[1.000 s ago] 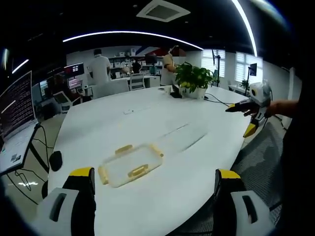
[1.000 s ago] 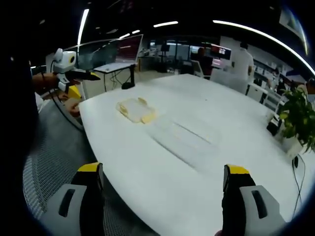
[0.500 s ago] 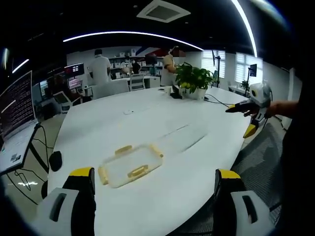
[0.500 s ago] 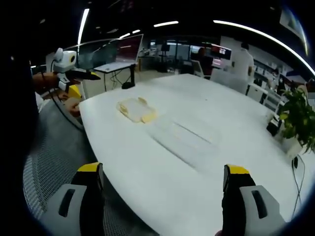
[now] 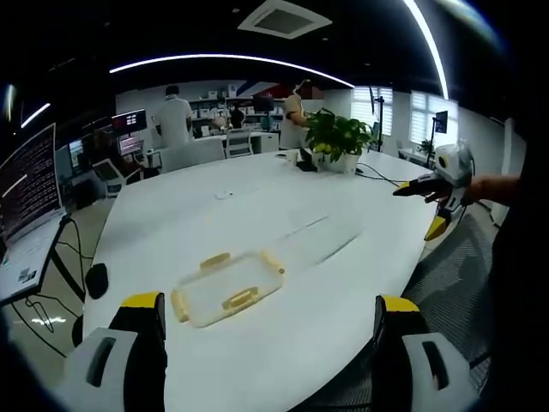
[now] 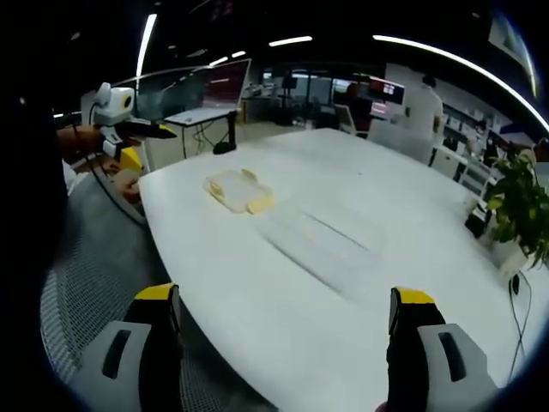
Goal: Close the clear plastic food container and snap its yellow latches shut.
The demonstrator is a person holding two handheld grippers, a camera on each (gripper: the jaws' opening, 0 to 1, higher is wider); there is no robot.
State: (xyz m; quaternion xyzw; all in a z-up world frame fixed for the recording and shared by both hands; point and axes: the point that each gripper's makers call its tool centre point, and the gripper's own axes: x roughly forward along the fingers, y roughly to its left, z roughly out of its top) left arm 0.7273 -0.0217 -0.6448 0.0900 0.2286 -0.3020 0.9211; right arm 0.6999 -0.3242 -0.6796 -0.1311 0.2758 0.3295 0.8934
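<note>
The left gripper [image 5: 262, 313] hangs above the near edge of the white table [image 5: 283, 215] with its yellow-tipped jaws spread wide and nothing between them. The right gripper [image 6: 287, 305] is likewise released, jaws well apart over the table's other side; in the left gripper view it appears at the right, held in a hand [image 5: 480, 187] off the table's edge.

The clear plastic food container [image 5: 227, 287] lies flat on the table just ahead of the left gripper's jaws, slightly toward its left jaw. In the right gripper view it sits far across the table [image 6: 238, 190], well apart from that gripper. Yellow latches [image 5: 238, 299] show on its rim; whether the lid is fully seated or any latch is snapped cannot be told from here.

The container looks light, thin-walled and smooth, so it will probably skid on the table when pushed. A likely approach is to pin the lid down with one gripper and press each latch at its outer lip with the other.

Further off are a potted plant [image 5: 336, 137], monitors [image 5: 30, 184] and people standing [image 5: 176, 116].
</note>
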